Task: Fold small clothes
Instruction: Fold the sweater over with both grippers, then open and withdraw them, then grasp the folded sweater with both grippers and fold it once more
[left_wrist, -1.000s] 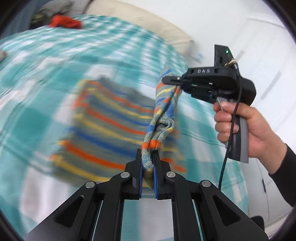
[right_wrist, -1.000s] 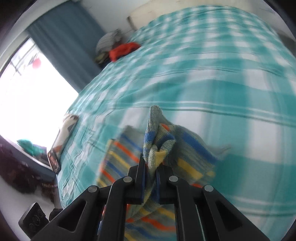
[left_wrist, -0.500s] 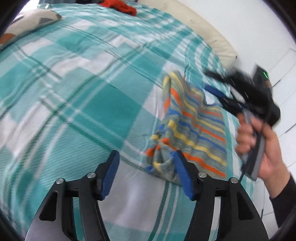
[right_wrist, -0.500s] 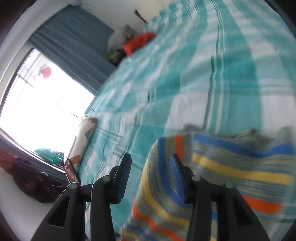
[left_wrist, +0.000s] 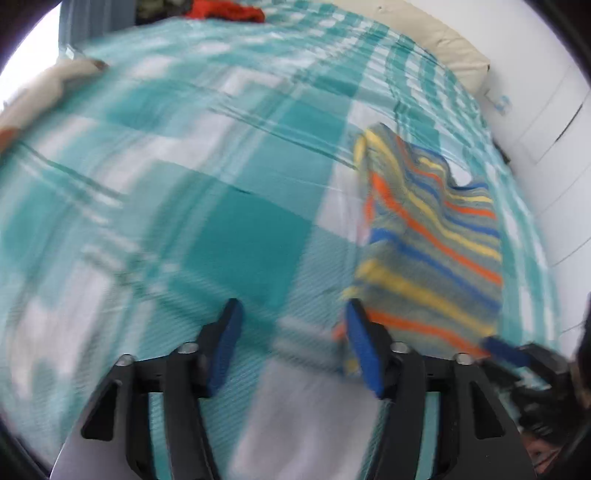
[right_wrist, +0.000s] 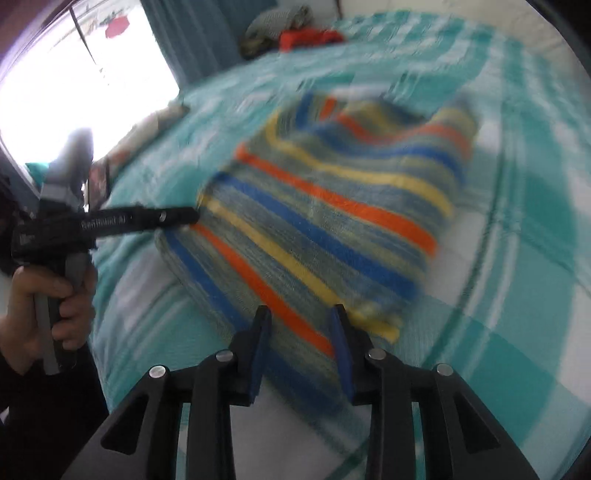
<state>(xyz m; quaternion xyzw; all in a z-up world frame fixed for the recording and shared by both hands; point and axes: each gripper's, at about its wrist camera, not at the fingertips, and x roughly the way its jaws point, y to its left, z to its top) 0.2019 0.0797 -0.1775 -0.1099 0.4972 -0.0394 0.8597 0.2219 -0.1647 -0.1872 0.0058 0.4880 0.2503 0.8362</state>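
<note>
Left tongs gaping, striped garment motion-blurred, edges smeared

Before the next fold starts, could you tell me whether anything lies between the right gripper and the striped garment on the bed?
Nothing visible does. The right gripper hangs open just above the near edge of the striped garment, which lies on the checked bedspread. The left gripper is at its far side, out of the way.

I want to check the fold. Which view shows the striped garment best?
The right wrist view: the striped garment fills the middle, all edges visible on the bedspread. The left wrist view shows it off to the right, partly hidden.
</note>
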